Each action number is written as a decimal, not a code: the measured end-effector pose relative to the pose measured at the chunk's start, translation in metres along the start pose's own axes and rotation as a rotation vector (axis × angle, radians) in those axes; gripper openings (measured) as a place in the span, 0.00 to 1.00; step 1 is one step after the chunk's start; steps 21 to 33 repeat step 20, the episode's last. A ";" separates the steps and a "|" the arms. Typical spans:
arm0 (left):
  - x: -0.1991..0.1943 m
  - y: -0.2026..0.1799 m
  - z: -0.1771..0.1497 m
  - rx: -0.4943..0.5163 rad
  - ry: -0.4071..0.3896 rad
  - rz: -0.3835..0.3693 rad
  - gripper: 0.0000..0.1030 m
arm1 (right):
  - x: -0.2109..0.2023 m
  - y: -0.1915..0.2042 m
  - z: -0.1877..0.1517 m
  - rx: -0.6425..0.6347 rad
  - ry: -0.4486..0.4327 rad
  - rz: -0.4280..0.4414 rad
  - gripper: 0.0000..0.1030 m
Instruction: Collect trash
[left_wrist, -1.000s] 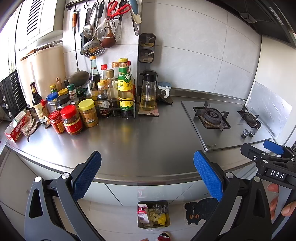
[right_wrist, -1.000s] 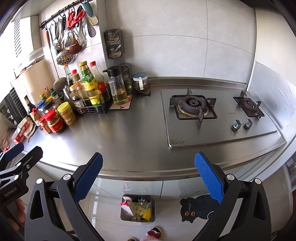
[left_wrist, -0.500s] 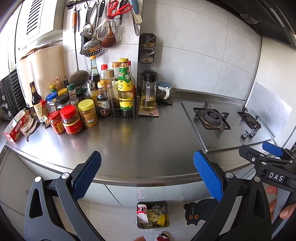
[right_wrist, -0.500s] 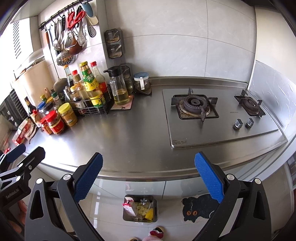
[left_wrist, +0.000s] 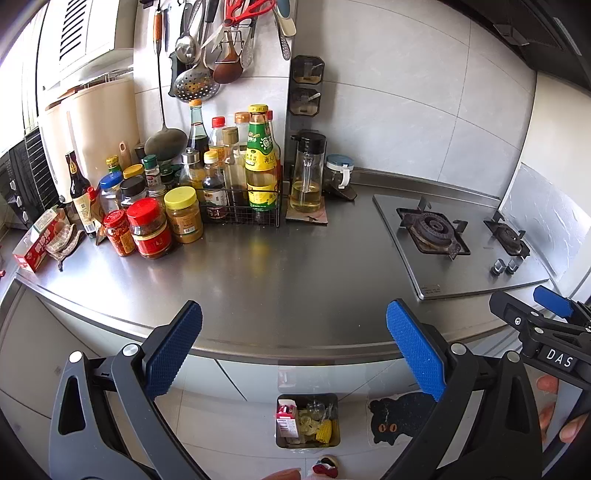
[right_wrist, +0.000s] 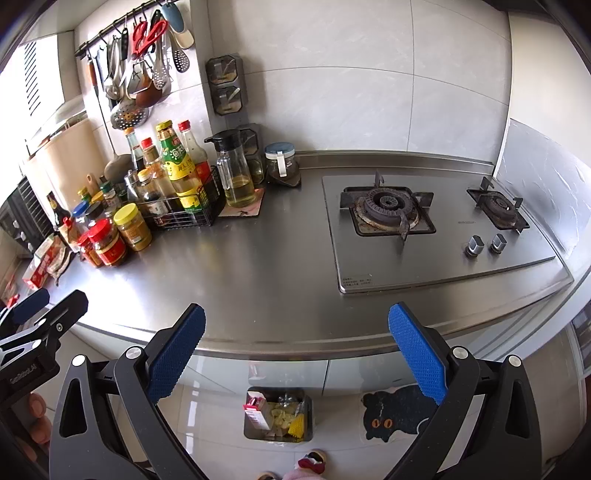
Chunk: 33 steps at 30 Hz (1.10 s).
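Starting at the far left of the surface (left_wrist: 258, 280), a red carton (left_wrist: 35, 245) lies on its side beside a crumpled cloth (left_wrist: 64, 240), close to the edge. Next come jars (left_wrist: 149, 229) with red and yellow lids, then a wire rack (left_wrist: 240, 210) of bottles and an oil dispenser (left_wrist: 307, 173) on a small mat. The middle of the steel top is bare, and the hob (left_wrist: 454, 240) fills the right end.

The left hand-held gripper (left_wrist: 293, 354) hangs in front of the edge with its blue pads (left_wrist: 173, 354) spread wide and nothing between them. The right hand-held gripper (right_wrist: 295, 356) is released as well, empty, level with the same edge.

The trash sits below, in a bin (left_wrist: 307, 421) on the floor: a red-and-white box (left_wrist: 286, 421), pale crumpled scraps and something yellow (left_wrist: 324, 430). No loose trash is plain on the surface, so the collecting looks near done, unless the red carton counts; that cannot be told from here.

The risks follow from that doubt. Going for the carton means reaching past the packed jars, and a wide jaw could clip one and tip it. The carton lies so near the edge that a nudge might push it off. Anything dropped from this height could miss the small bin, which sits partly under the overhang.
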<state>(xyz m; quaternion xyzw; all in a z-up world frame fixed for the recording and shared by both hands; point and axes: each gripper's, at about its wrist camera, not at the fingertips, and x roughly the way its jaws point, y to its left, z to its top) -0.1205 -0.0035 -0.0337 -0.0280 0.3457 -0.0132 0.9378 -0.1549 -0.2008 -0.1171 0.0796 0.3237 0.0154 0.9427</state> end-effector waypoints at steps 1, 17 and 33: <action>0.000 0.001 0.000 -0.005 -0.001 -0.001 0.92 | 0.000 0.000 0.000 0.002 0.002 0.002 0.97; -0.006 0.003 -0.001 -0.007 -0.022 0.012 0.92 | -0.002 0.003 -0.002 0.002 0.007 0.007 0.97; -0.008 0.002 -0.001 0.006 -0.029 0.031 0.92 | -0.003 0.003 -0.002 -0.002 0.005 0.006 0.97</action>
